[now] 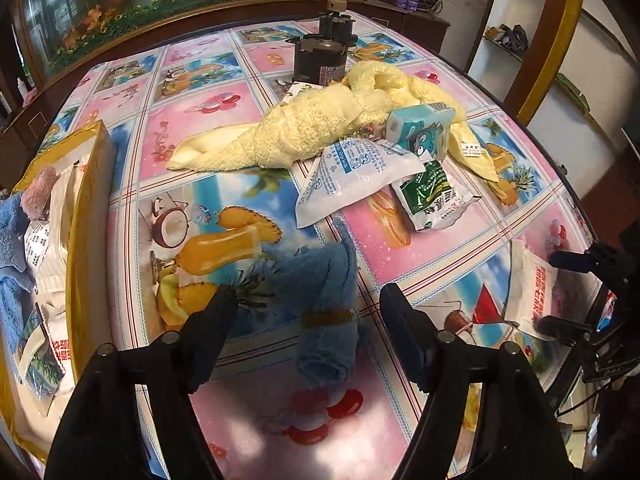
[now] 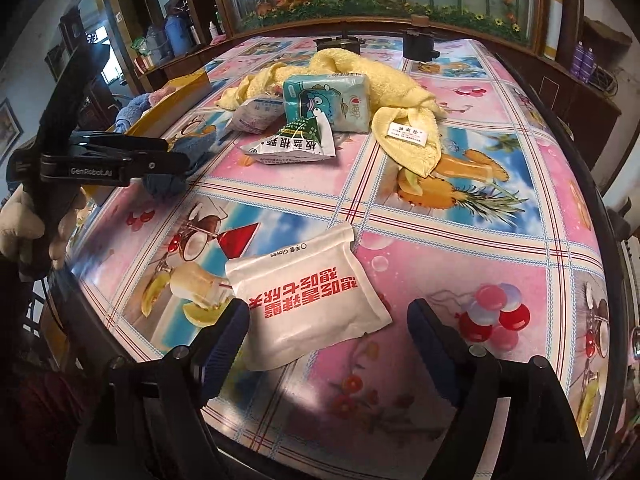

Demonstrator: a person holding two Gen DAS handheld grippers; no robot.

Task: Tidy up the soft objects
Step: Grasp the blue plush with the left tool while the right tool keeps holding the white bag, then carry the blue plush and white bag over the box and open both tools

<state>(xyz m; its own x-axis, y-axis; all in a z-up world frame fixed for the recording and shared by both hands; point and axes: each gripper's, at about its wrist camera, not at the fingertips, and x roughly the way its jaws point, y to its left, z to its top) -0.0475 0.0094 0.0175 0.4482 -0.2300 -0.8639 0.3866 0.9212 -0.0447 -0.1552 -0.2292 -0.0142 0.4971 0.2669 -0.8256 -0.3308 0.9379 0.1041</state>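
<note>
A rolled blue towel [image 1: 326,320] with a yellow band lies on the patterned tablecloth between the fingers of my left gripper [image 1: 309,298], which is open around it. The right wrist view shows that left gripper [image 2: 176,164] from the side, over the blue towel [image 2: 164,184]. My right gripper [image 2: 328,310] is open, its fingers on either side of a white packet with red lettering [image 2: 308,304]. From the left wrist view, the right gripper [image 1: 556,292] straddles the same white packet [image 1: 528,288]. Further back lie a yellow towel [image 1: 320,128], a teal tissue pack [image 1: 420,128], a desiccant packet [image 1: 352,176] and a green packet [image 1: 432,196].
A gold box [image 1: 92,200] at the table's left holds a blue towel, a pink soft thing and packets. A dark metal cylinder [image 1: 320,56] stands at the back, behind the yellow towel. The table edge runs close below both grippers. A gloved hand [image 2: 24,232] holds the left gripper.
</note>
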